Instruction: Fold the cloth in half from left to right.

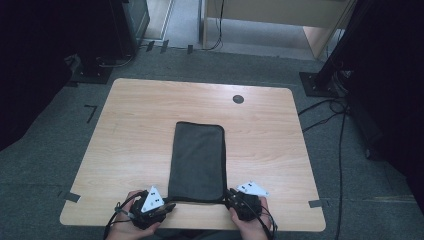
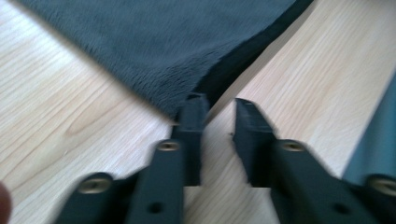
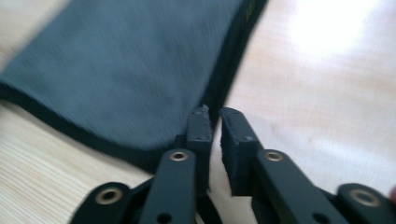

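A dark grey towel (image 1: 197, 160) lies folded into a long strip on the wooden table (image 1: 135, 125), its short end near the front edge. My left gripper (image 1: 170, 205) sits at the towel's near left corner. In the left gripper view the gripper (image 2: 219, 105) has a gap between its jaws with bare wood in it, and the towel (image 2: 154, 42) corner touches the tip of one jaw. My right gripper (image 1: 230, 197) is at the near right corner. In the right gripper view the gripper (image 3: 215, 114) has its jaws a narrow slit apart, just beside the towel (image 3: 130, 70) and its dark hem.
A round cable hole (image 1: 238, 99) sits near the table's far edge. Grey tape marks (image 1: 71, 196) stick out at the front corners. Carpet surrounds the table, with a black stand base (image 1: 320, 82) and cables at the right and a desk (image 1: 280, 15) behind.
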